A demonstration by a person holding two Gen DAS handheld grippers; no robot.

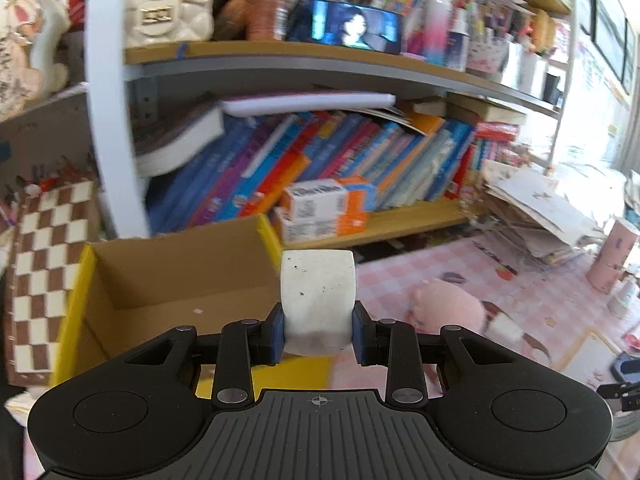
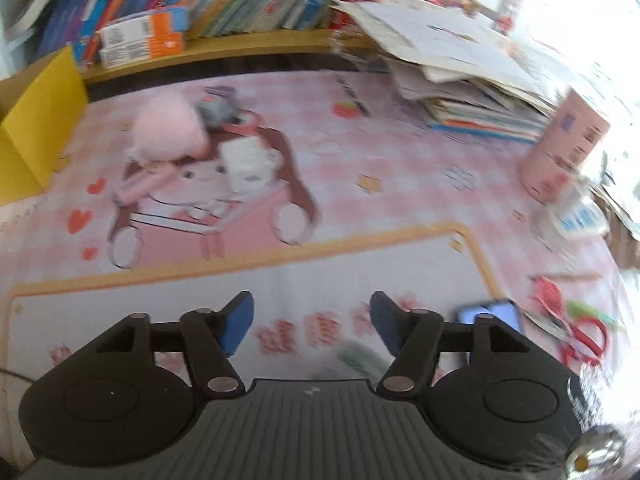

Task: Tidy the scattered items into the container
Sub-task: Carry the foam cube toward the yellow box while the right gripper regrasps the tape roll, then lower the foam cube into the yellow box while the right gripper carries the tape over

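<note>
Gaping yellow cardboard box (image 1: 176, 280), seemingly bare.

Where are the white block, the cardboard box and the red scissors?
white block (image 1: 318, 292): left wrist view, its front face.
cardboard box (image 1: 180, 264): left wrist view, inner back wall.
red scissors (image 2: 586, 338): right wrist view, handle loop.
</note>
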